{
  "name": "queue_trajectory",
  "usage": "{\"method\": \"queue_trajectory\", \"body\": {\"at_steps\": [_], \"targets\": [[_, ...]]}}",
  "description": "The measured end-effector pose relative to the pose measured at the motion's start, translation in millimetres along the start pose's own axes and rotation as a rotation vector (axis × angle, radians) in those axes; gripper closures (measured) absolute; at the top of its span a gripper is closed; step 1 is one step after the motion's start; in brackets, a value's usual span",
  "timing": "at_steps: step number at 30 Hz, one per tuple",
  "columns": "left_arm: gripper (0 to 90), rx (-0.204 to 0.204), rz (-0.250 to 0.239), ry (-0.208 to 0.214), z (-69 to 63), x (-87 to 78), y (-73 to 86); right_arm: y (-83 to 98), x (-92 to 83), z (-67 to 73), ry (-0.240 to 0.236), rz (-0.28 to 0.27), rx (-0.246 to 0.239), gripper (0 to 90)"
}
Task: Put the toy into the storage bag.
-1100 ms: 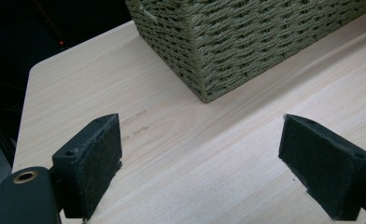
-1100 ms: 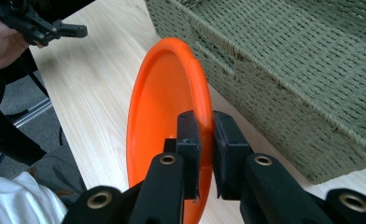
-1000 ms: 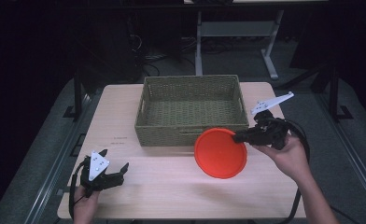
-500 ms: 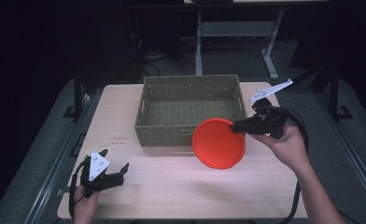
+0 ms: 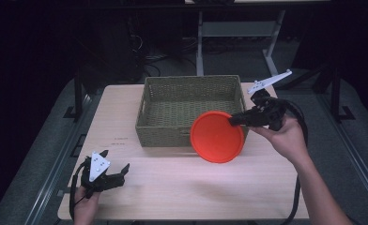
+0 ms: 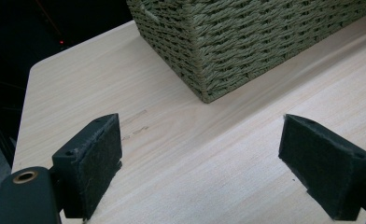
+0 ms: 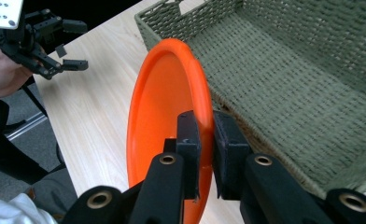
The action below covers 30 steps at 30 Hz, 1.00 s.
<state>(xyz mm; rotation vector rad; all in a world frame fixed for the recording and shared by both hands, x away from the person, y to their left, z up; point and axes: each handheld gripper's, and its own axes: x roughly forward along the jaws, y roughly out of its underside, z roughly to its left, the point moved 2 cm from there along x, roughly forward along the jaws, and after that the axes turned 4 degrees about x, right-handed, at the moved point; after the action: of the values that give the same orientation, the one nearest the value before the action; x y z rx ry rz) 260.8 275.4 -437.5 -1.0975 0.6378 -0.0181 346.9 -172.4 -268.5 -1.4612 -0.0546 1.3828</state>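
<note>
An orange plate (image 5: 217,137) hangs tilted over the front right corner of the green woven basket (image 5: 191,93). My right gripper (image 5: 233,121) is shut on the plate's right rim. In the right gripper view the plate (image 7: 165,116) stands on edge, its rim pinched at my right gripper (image 7: 204,140), with the basket (image 7: 302,79) to the right of it. My left gripper (image 5: 114,169) rests open on the table (image 5: 172,187) at the front left, nothing between its jaws. The left gripper view has its two pads (image 6: 95,154) far apart over bare wood, the basket corner (image 6: 204,70) ahead.
The pale wooden table (image 6: 102,93) bears small dark print marks (image 5: 121,140) in front of the basket's left end. Dark floor, metal frame legs (image 5: 201,42) and cables lie beyond the far edge. A black cable (image 5: 297,187) trails from the right gripper.
The right hand has lifted the plate and carried it back toward the basket; the plate now tilts more steeply and overlaps the basket's front right corner. The left gripper has stayed put.
</note>
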Motion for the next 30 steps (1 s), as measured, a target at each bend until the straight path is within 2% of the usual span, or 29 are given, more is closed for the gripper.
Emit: {"method": "queue_trajectory", "body": {"at_steps": [17,30], "targets": [[12.8,-0.005,-0.004,0.002,-0.4,-0.1,0.0,-26.5,-6.4,-8.6,0.017,-0.026,0.011,81.7],[12.8,-0.003,-0.002,0.001,0.3,-0.9,0.1,-46.3,0.0,-19.0,0.036,-0.021,0.027,81.7]]}}
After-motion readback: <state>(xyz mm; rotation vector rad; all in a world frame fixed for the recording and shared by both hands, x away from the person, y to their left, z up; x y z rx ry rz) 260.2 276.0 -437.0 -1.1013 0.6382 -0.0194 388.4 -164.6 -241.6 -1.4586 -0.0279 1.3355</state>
